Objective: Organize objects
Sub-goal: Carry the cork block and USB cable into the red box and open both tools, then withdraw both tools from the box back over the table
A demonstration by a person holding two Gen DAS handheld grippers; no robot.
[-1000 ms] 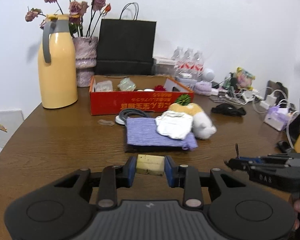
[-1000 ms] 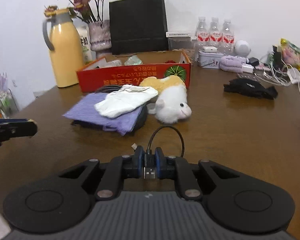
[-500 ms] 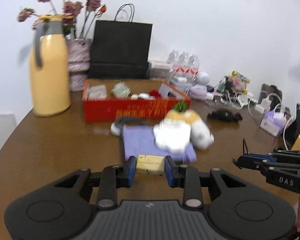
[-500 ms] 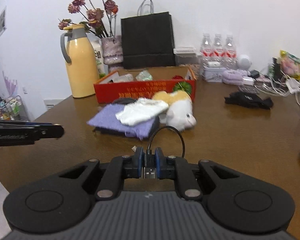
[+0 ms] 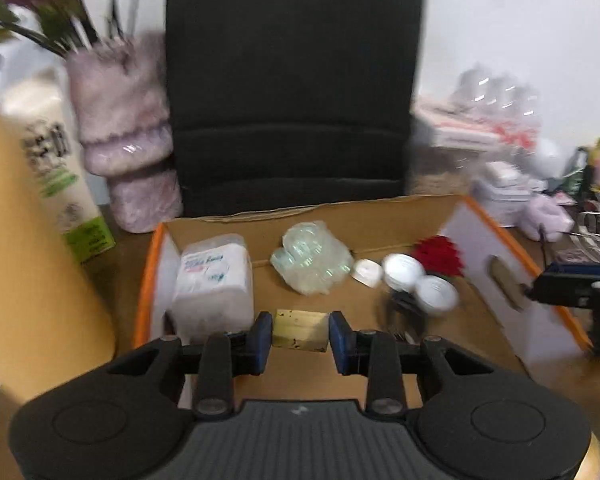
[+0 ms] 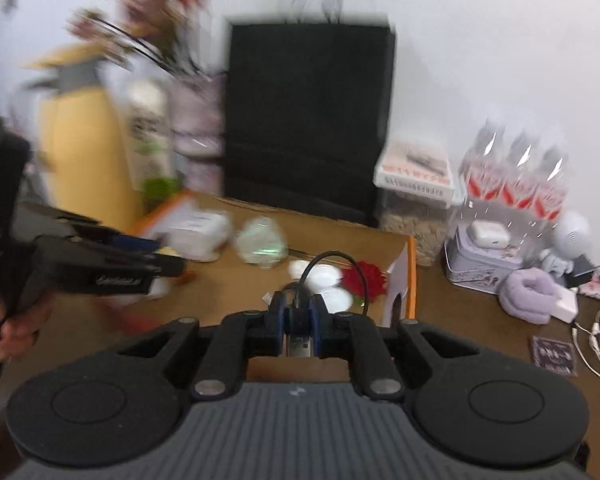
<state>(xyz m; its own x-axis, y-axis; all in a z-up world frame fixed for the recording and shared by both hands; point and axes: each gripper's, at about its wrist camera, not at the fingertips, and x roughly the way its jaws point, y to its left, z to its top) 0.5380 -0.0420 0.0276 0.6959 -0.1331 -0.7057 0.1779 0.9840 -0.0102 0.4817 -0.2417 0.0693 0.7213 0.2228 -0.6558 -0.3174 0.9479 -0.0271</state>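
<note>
My left gripper (image 5: 300, 330) is shut on a yellow sponge block (image 5: 299, 330) and hangs over the open orange cardboard box (image 5: 516, 236). Inside the box lie a white tissue pack (image 5: 214, 276), a clear crumpled wrapper (image 5: 312, 258), white round lids (image 5: 404, 270) and a red flower (image 5: 438, 254). My right gripper (image 6: 299, 326) is shut on the plug of a black USB cable (image 6: 332, 270) and hovers over the box's right part, near its right wall (image 6: 410, 272). The left gripper (image 6: 100, 268) shows at the left of the right wrist view, held by a hand (image 6: 12, 332).
A black paper bag (image 5: 296, 80) stands behind the box. A yellow jug (image 6: 80, 148), a carton (image 5: 56, 176) and a fuzzy pink vase (image 5: 124, 132) are at the left. Water bottles (image 6: 516, 176), a tin (image 6: 484, 260), a purple cloth (image 6: 532, 292) and cables (image 6: 596, 344) crowd the right.
Both grippers have swept forward from the table's near part to above the orange box, still holding the sponge and the cable. The purple cloth and plush toy have dropped out of view.
</note>
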